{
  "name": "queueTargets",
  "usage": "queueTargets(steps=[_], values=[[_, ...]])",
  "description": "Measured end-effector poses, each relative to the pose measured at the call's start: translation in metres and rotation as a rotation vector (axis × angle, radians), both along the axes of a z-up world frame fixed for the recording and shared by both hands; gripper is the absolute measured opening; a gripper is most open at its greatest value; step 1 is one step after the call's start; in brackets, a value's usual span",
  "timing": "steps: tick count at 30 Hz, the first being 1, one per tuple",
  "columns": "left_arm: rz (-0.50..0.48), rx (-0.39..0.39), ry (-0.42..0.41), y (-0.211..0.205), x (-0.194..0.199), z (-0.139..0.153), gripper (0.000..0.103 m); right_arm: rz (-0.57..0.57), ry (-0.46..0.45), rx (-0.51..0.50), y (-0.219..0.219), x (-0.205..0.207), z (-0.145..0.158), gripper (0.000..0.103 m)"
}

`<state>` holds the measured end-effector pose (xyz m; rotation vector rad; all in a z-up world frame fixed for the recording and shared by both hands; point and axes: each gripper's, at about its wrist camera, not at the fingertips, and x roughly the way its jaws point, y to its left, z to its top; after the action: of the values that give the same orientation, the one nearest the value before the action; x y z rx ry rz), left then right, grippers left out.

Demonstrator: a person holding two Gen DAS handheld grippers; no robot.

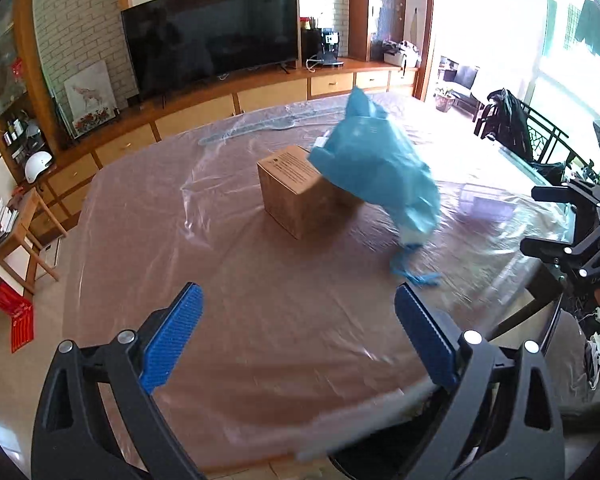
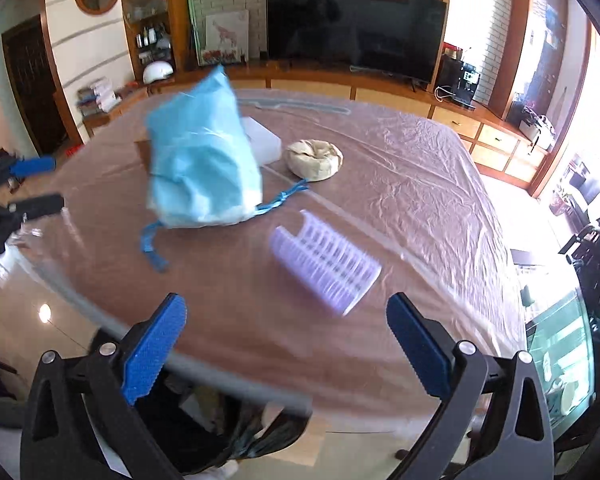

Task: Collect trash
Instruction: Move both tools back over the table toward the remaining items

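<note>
Daylight floods in from the windows on the right, blown out white; glare streaks the plastic-covered worktop. The blue bag is smeared with motion blur, and fisheye bends the room's edges

2 wrist fisheyes angled down over table, facing television, sharing blue bag

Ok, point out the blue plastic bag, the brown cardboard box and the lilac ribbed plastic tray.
blue plastic bag [image 2: 202,164]: right wrist view, middle of its bulging body.
brown cardboard box [image 1: 296,204]: left wrist view, its front side face.
lilac ribbed plastic tray [image 2: 326,264]: right wrist view, centre of its ribbed top.
</note>
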<state>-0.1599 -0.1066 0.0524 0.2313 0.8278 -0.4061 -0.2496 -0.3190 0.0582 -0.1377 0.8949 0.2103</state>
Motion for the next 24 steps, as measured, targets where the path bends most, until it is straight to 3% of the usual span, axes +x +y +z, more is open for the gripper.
queueTargets(steps=[3,8,13,24], values=[[-0.034,0.052,0.011,-0.004,0.028,-0.009,0.097,0.032,0.031,-0.042,-0.005,0.025,-0.008,0.099],[-0.145,0.068,0.08,-0.012,0.063,-0.021,0.097,0.122,0.111,0.057,-0.015,0.053,-0.013,0.099],[-0.222,0.117,0.086,-0.017,0.087,-0.033,0.097,0.147,0.162,0.145,-0.026,0.075,-0.017,0.099],[-0.33,0.094,0.093,-0.026,0.114,-0.043,0.097,0.164,0.213,0.244,-0.02,0.095,-0.027,0.097]])
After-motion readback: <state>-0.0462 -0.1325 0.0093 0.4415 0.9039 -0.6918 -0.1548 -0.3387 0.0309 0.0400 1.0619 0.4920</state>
